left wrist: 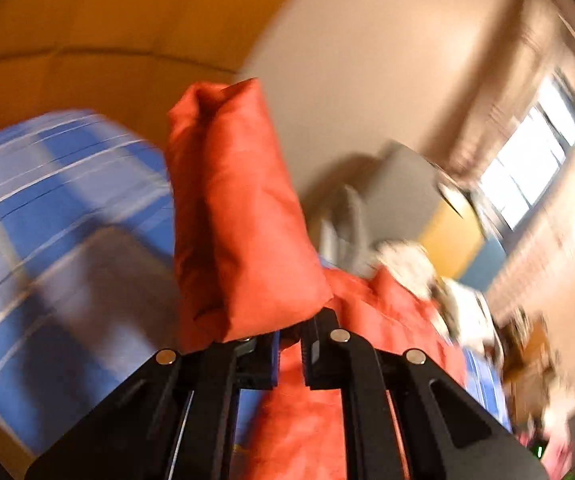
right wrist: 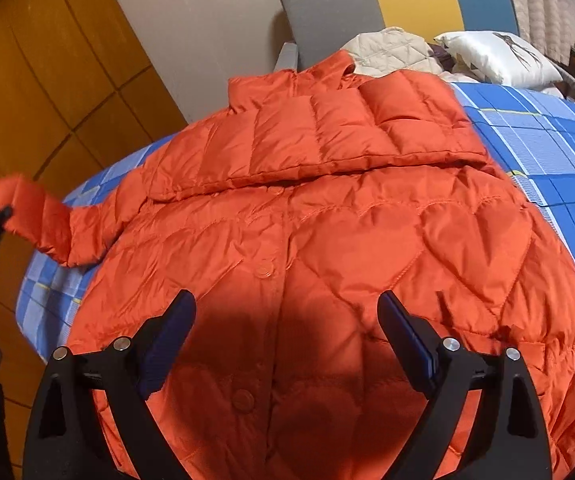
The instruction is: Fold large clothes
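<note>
Right wrist | jacket (right wrist: 327, 208) collar far, hem near | left tool (right wrist: 5, 214) clamps sleeve (right wrist: 43, 220) | right tool (right wrist: 287, 308) agape, empty

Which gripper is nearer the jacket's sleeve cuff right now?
Left. The left gripper is shut on the orange jacket's sleeve cuff, lifting it off the bed. The right gripper hangs open above the jacket's lower front, well away from the cuff.

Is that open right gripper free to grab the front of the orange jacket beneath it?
Probably yes: the right gripper hangs open above the orange jacket, with nothing between them.
</note>
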`<state>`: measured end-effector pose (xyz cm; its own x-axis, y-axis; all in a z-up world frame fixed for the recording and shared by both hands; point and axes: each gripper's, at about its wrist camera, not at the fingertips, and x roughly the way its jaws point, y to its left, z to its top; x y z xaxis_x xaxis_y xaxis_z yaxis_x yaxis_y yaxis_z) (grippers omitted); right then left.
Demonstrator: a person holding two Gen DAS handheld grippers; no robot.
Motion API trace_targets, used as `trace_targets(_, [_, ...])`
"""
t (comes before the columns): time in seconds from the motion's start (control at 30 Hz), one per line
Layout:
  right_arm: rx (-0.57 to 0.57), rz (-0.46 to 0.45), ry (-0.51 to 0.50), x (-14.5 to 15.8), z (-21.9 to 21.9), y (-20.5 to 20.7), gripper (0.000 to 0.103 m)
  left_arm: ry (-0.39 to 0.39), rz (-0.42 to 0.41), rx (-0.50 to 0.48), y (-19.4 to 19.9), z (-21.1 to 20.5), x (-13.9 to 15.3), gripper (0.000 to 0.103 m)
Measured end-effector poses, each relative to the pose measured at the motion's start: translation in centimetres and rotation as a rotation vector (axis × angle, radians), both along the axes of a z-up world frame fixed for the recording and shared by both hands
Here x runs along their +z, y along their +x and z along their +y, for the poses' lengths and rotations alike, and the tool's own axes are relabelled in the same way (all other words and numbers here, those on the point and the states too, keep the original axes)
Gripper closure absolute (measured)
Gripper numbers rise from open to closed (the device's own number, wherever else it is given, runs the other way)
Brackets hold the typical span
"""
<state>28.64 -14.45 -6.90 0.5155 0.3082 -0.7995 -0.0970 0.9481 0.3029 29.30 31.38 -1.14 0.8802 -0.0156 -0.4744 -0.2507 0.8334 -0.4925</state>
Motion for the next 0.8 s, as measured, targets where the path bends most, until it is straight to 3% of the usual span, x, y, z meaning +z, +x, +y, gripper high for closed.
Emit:
trace_targets(0.07, [-0.007, -0.001, 0.015, 0.1, -0.6, 0.1, 0.011, 0.035, -0.004, -0.087, 1.3, -3.2, 0.5, 0.096])
trace_targets(0.2, [-0.025, -0.002, 0.042, 0.2, -2.1, 0.3, 0.011, 0.178, 0.029, -0.282, 4.1, -11.8, -0.3, 0.096])
trace_targets(0.33, [-0.022, 0.004, 0.079, 0.4, -3.3, 0.9, 0.011, 0.258, 0.089, -0.416, 4.9, -17.9, -3.2, 0.096])
trace_targets(0.47, [0.002, 0.028, 0.182, 0.7, -3.6, 2.5, 0.015, 0.288, 0.169, -0.49, 5.0, -20.6, -6.5, 0.094])
trace_targets(0.7, [0.114, 0.135, 0.517, 0.3, -0.9, 7.8, 0.015, 0.271, 0.223, -0.513, 4.6, -20.7, -9.6, 0.093])
trace_targets(0.8, [0.128, 0.166, 0.516, 0.2, 1.6, 9.6, 0.015, 0.279, 0.219, -0.516, 4.6, -20.6, -9.8, 0.093])
